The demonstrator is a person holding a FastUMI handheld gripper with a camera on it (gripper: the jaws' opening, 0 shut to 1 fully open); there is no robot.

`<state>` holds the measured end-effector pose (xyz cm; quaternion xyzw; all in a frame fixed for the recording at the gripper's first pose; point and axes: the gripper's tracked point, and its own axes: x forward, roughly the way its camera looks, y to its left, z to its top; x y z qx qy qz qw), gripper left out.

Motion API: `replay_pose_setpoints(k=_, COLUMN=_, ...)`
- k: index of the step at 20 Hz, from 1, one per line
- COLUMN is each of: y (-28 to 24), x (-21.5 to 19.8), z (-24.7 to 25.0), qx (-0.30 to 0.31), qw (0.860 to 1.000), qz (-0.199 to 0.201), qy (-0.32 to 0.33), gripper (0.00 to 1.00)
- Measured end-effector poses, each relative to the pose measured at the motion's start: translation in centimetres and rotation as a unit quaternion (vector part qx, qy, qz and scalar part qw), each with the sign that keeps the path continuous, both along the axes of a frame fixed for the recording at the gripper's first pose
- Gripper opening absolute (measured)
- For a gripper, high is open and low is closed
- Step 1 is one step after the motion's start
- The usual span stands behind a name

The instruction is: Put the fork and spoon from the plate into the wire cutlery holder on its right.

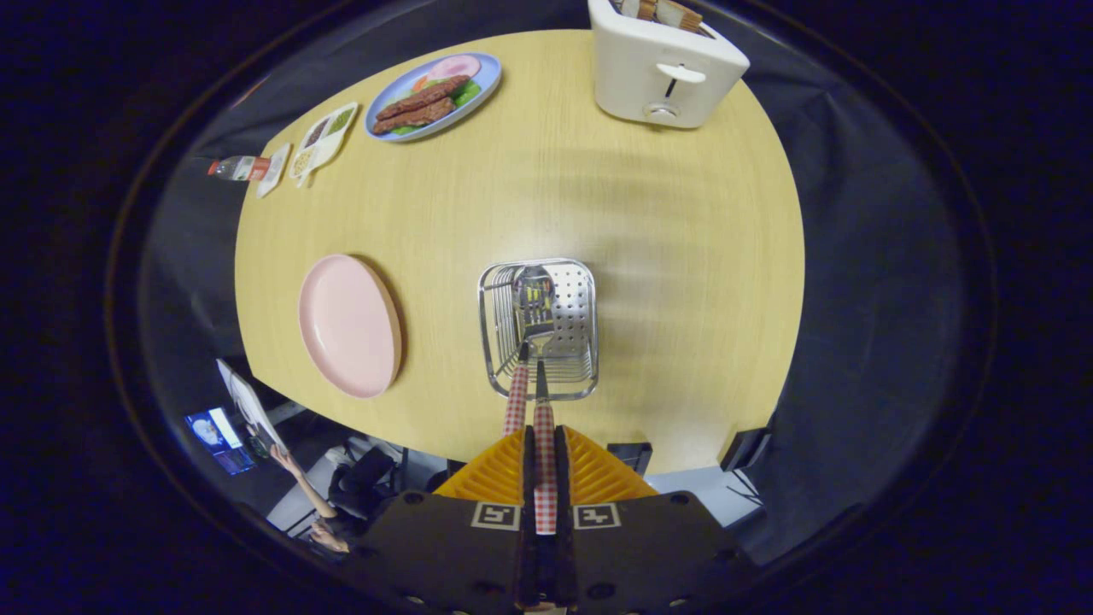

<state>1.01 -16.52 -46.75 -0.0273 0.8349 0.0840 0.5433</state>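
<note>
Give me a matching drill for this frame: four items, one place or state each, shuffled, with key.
1. pink plate
2. wire cutlery holder
3. toaster
4. gripper

A. beyond the holder, far side of the table
B. left of the holder, bare
C. shut on a red-checked handle
D. just ahead of the fingers, utensil heads inside

Pairs: 1-B, 2-D, 3-A, 4-C

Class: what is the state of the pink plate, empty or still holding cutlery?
Empty: the pink plate shows bare; two checked handles are in the wire holder, one clamped by the gripper.
</note>
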Motion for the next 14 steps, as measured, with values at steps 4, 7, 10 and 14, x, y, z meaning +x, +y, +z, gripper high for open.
replay_pose_setpoints(k=4, y=0.5, x=0.2, z=0.3, qx=0.011, qw=1.000, qz=-0.017, qy=-0.002, gripper=0.08)
replay_pose_setpoints(k=7, y=0.4, x=0.3, z=0.8, qx=0.023, qw=0.999, qz=-0.024, qy=-0.013, gripper=0.20)
replay_pose_setpoints(k=10, y=0.4, x=0.6, z=1.6, qx=0.031, qw=0.998, qz=-0.034, qy=-0.034, gripper=0.26)
replay_pose_setpoints(k=14, y=1.3, x=2.1, z=3.4, qx=0.056, qw=0.993, qz=-0.039, qy=-0.101, gripper=0.42)
